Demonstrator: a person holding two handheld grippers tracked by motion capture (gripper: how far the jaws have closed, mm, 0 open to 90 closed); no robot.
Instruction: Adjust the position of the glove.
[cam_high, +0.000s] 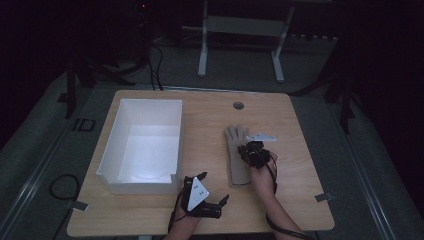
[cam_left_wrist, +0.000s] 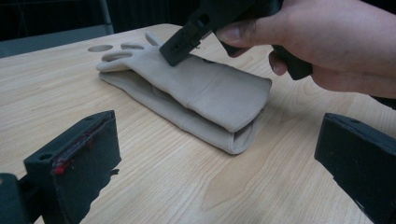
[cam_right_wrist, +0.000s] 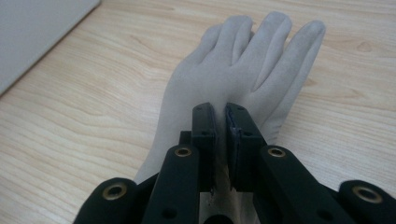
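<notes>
A beige glove (cam_high: 238, 169) lies flat on the wooden table (cam_high: 300, 165), fingers pointing away and cuff toward me. My right gripper (cam_high: 248, 149) rests its tips on the back of the glove (cam_right_wrist: 233, 65). Its jaws are nearly together, with a fold of fabric seemingly pinched between them (cam_right_wrist: 223, 111). The left gripper view shows the right gripper (cam_left_wrist: 176, 48) pressing onto the glove (cam_left_wrist: 210, 93), held by a hand (cam_left_wrist: 327, 37). My left gripper (cam_high: 220, 205) sits near the table's front edge, jaws wide open and pointing at the cuff (cam_left_wrist: 243, 135), holding nothing (cam_left_wrist: 219, 161).
An open white box (cam_high: 107, 145) stands on the left half of the table. A round cable hole (cam_high: 238, 105) lies near the far edge, beyond the glove. A metal stand (cam_high: 240, 30) is on the floor behind the table.
</notes>
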